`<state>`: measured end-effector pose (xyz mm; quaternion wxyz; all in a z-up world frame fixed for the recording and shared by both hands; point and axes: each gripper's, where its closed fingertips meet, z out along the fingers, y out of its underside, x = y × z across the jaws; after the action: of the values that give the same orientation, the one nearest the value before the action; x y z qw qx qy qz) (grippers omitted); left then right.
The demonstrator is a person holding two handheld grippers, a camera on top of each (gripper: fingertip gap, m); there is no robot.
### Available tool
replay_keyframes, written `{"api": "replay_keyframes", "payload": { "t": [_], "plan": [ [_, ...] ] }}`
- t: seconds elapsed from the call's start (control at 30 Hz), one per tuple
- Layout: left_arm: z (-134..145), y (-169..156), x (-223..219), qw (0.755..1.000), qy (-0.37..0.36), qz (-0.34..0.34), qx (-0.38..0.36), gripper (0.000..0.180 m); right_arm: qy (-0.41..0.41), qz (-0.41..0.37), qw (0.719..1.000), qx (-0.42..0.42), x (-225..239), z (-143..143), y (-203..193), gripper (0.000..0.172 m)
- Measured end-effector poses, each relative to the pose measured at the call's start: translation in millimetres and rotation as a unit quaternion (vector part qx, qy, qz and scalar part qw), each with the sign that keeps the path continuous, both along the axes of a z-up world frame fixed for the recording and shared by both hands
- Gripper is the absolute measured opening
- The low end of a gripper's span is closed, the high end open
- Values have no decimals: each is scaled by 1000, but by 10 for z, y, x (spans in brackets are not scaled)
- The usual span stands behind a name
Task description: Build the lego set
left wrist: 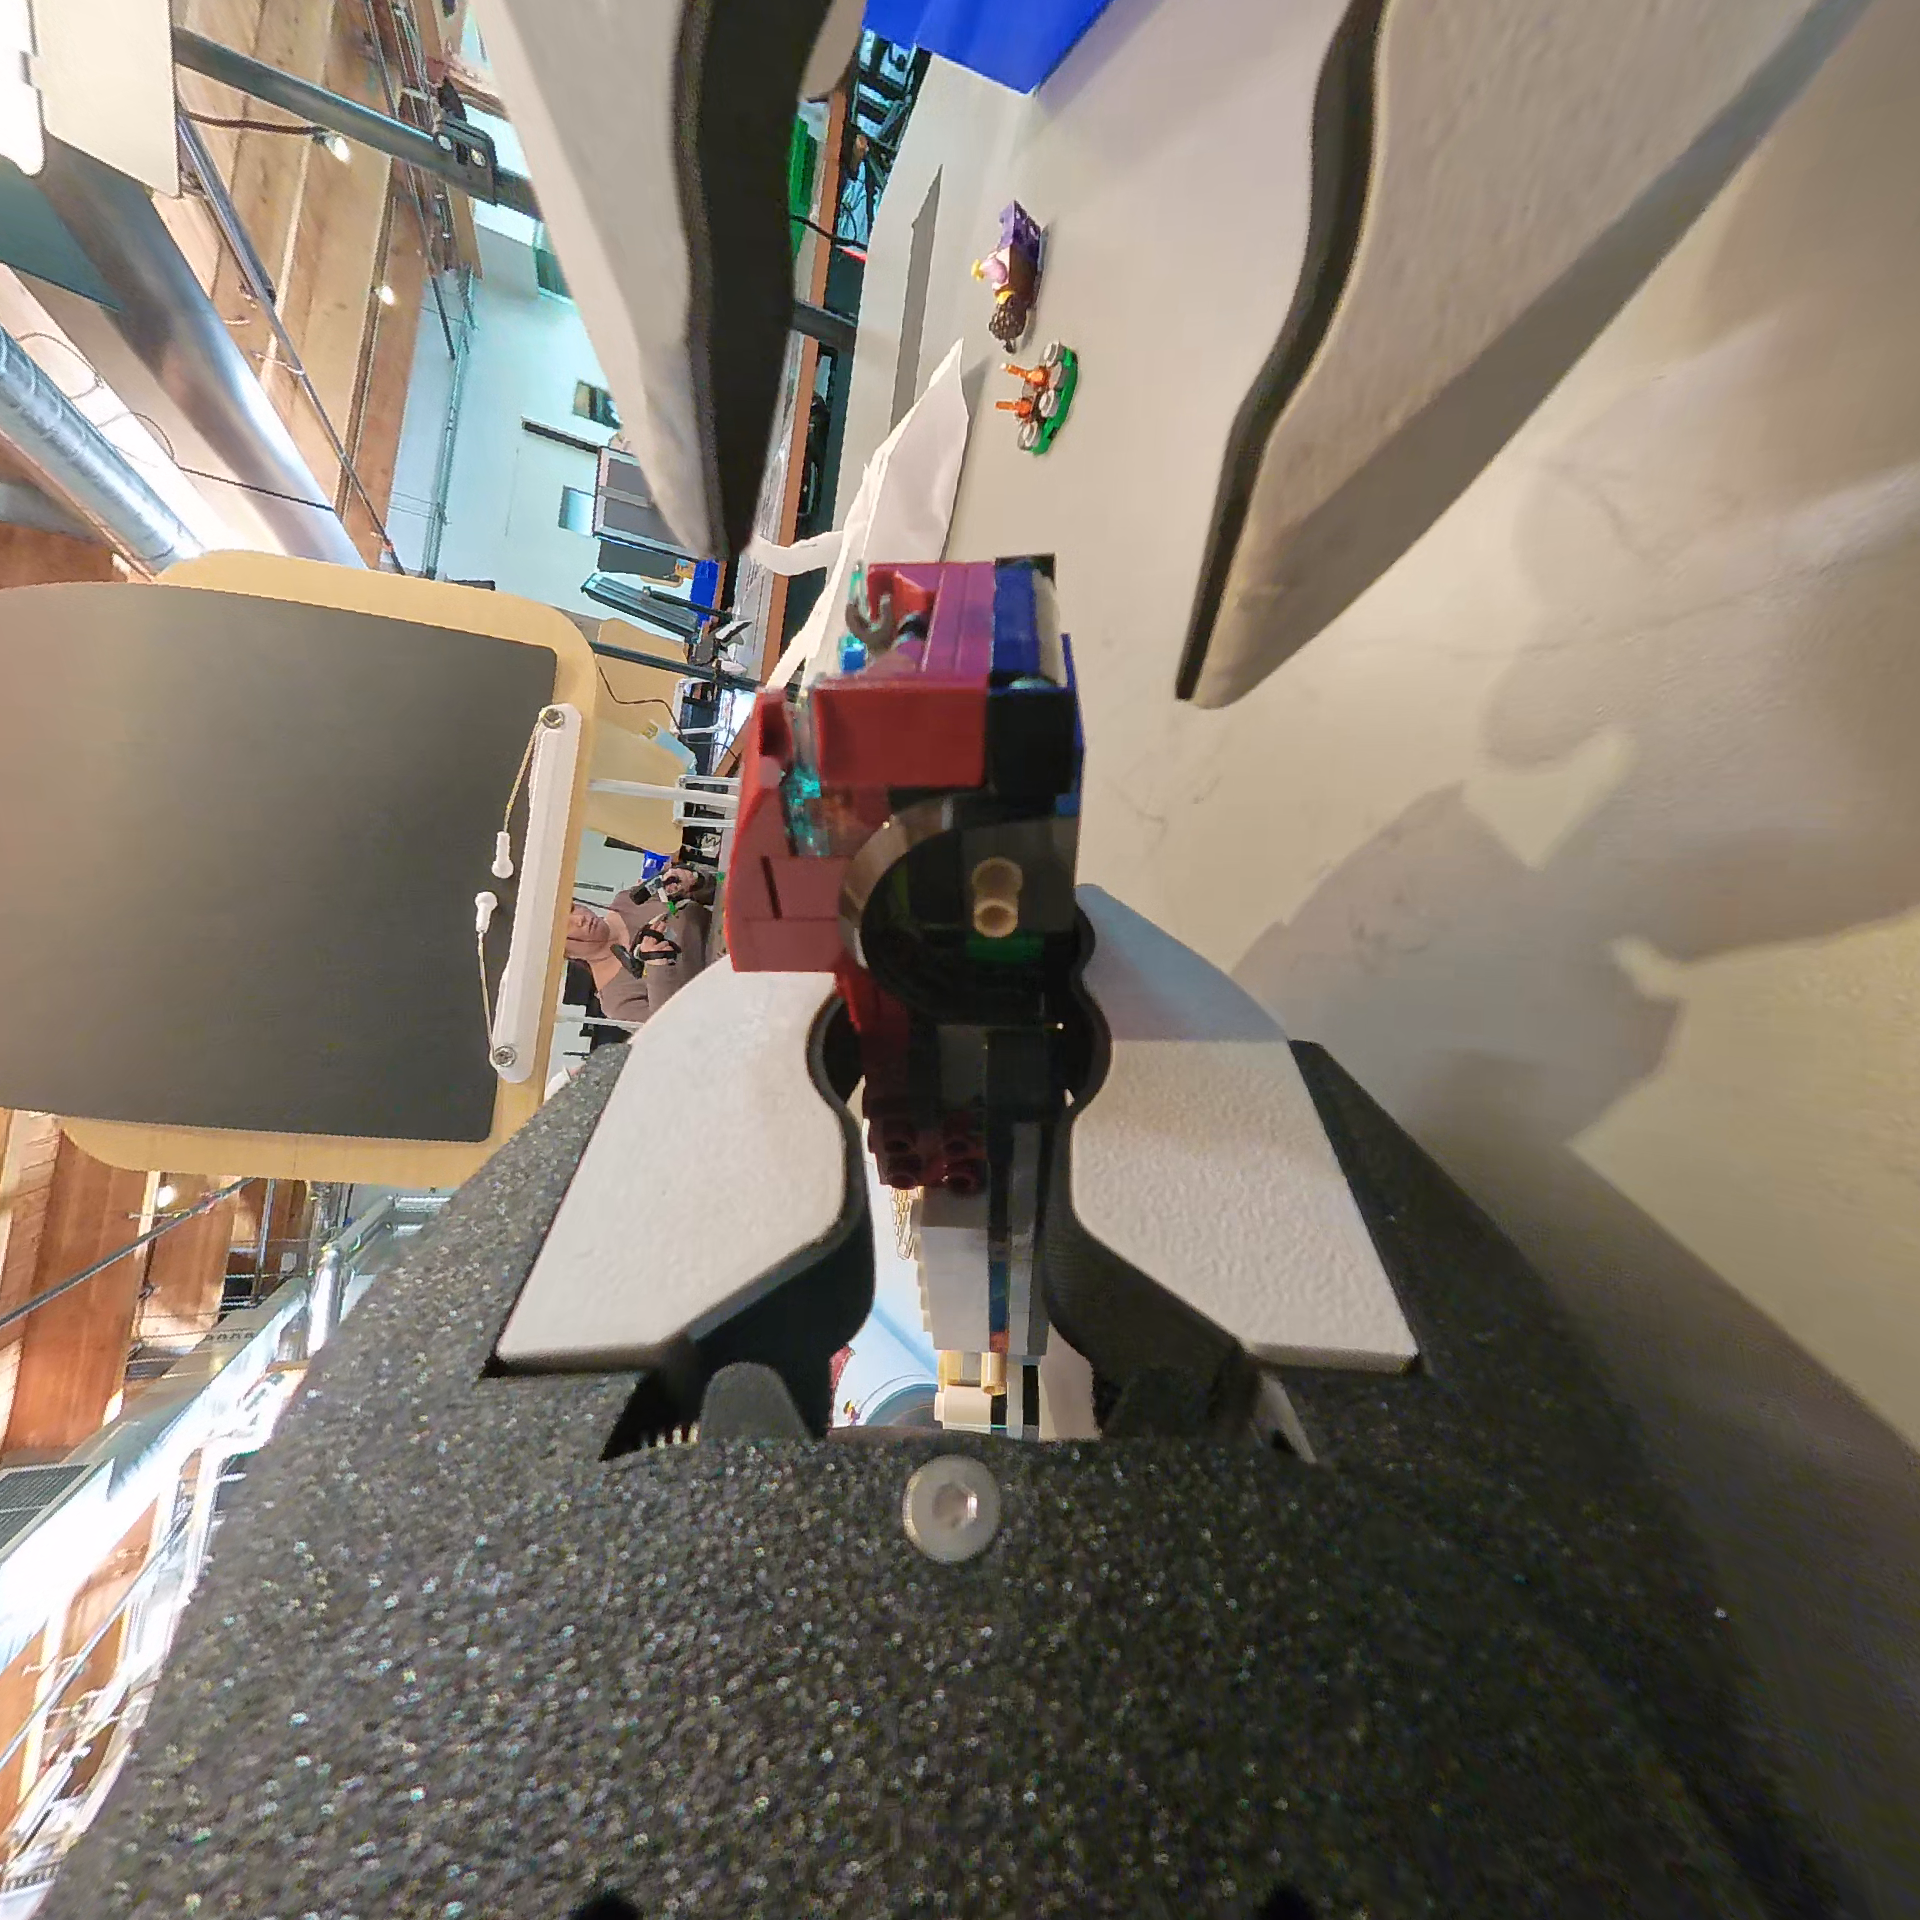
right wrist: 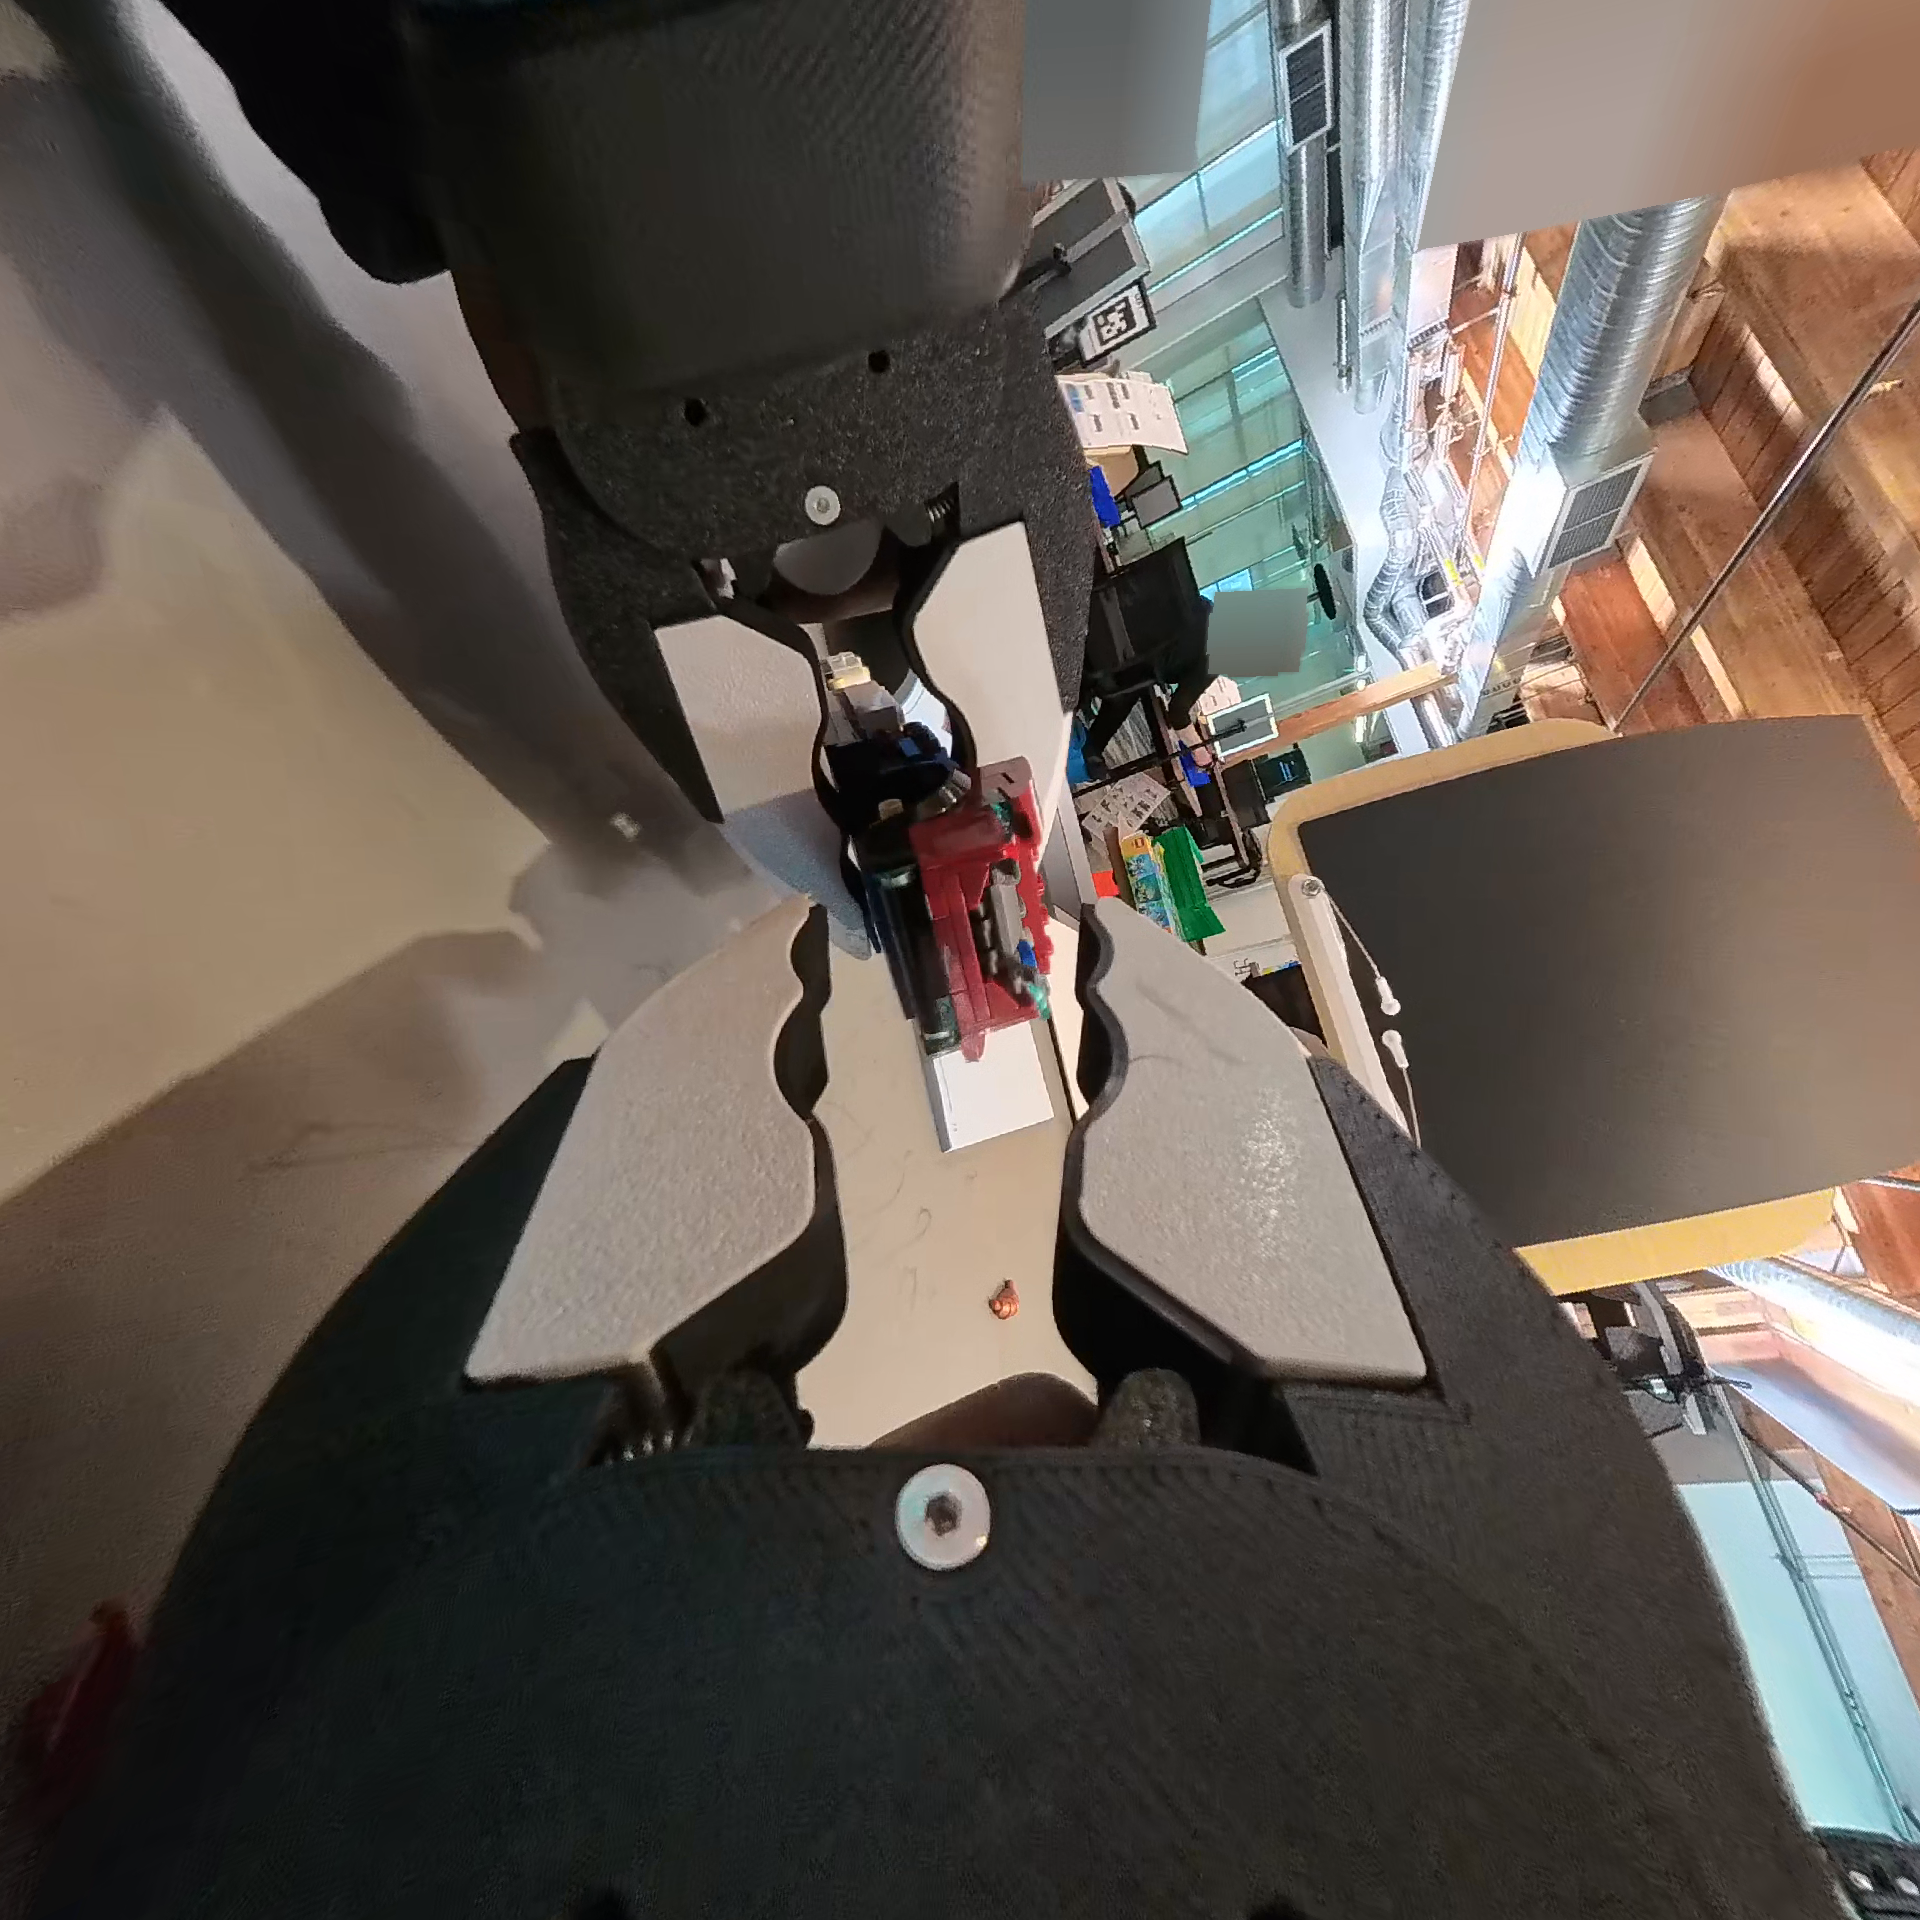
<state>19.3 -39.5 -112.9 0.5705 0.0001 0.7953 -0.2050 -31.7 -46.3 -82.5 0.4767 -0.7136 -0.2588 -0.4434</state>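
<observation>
Left gripper (left wrist: 961, 1013) clenched on a red, black and blue brick model (left wrist: 914, 790) lifted above the table (left wrist: 1455, 935); right gripper (right wrist: 951, 997) released, fingers apart either side of the model's red end, small brick builds (left wrist: 1023, 332) near the table's far edge

The right gripper (right wrist: 945, 997) stands with its jaws apart over a pale table (right wrist: 312, 831), its grey fingers (right wrist: 717, 1049) clear of everything. Just beyond them the left gripper (right wrist: 894, 727) faces it, clamped on a toy brick model (right wrist: 971, 904) of red, black and blue pieces. A white block (right wrist: 987, 1091) lies beyond the model's near end, and a small orange piece (right wrist: 1004, 1300) rests on the table nearer. A dark panel with a pale wooden rim (right wrist: 1558, 987) stands to the right.
</observation>
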Motion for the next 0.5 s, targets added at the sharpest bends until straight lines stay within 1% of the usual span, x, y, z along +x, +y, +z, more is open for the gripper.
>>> {"api": "replay_keyframes", "payload": {
  "t": [0.5],
  "plan": [
    [10,-4,-18,1000,-4,-1,0,36,1,-1,1000,-3,-7,-18,15,45]
  ]
}}
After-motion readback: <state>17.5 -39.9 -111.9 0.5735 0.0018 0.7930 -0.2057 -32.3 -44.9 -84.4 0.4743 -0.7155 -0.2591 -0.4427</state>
